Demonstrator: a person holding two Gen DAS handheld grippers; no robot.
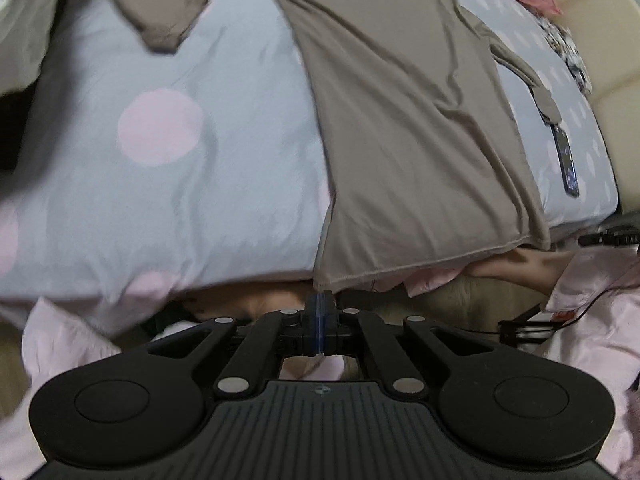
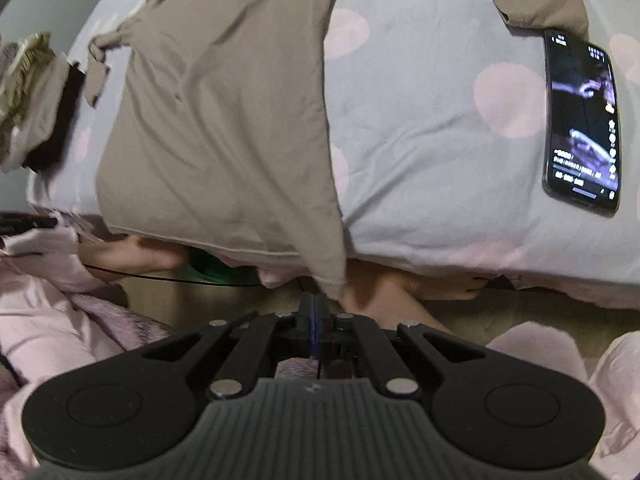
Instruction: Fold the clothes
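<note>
- Pinching the taupe shirt (image 1: 400,120) by its hem corners, my left gripper (image 1: 321,300) and right gripper (image 2: 316,304) both clamped on cloth
- Shirt runs lengthwise from bottom centre toward the top of frame across the dotted duvet (image 1: 180,140)
- Its neckline is cut off at the top; phone (image 2: 582,124) lies at right

A taupe long-sleeved top (image 1: 404,128) lies spread flat on a bed, its plain fabric softly creased; its body runs lengthwise down to the near edge, where the stitched hem hangs slightly over; in the left wrist view one sleeve (image 1: 160,12) stretches off to the left, bent and crumpled; the other sleeve (image 1: 524,68) trails along the right side of the body.
</note>
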